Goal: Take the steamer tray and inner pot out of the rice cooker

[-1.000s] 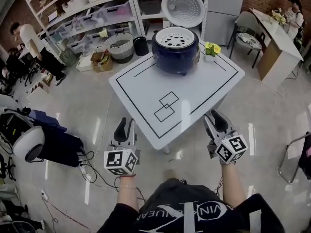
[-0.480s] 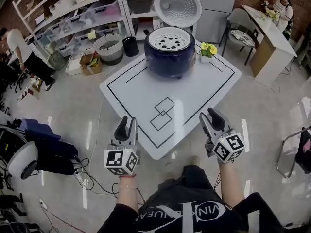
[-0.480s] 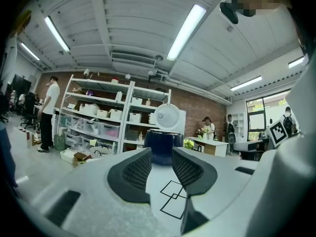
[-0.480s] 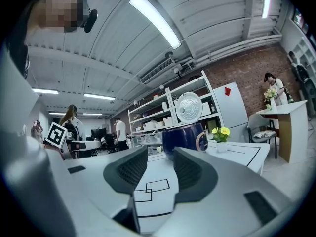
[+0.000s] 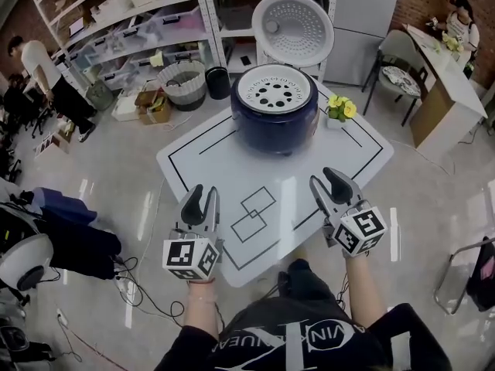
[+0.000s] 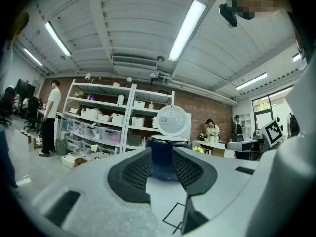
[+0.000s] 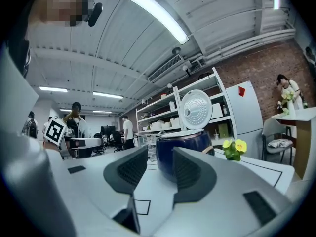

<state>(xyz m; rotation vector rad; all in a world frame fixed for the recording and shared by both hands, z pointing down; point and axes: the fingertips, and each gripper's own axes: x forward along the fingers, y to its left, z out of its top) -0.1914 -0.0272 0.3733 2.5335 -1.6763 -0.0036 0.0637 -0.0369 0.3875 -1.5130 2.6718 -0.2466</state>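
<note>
A dark blue rice cooker stands at the far side of the white table, its round lid swung up. A white steamer tray with several holes sits in its top and hides the inner pot. My left gripper and right gripper hover over the table's near edge, both open and holding nothing, well short of the cooker. The left gripper view shows the cooker between the open jaws of the left gripper. The right gripper likewise frames the cooker.
A small pot of yellow flowers stands right of the cooker. Two overlapping square outlines are drawn on the table between the grippers. Shelves, a basket, a chair and a desk surround the table. People stand at the left and far right.
Both grippers have moved forward from in front of the table to over its near edge. The rice cooker appears closer. The jaws look unchanged.
</note>
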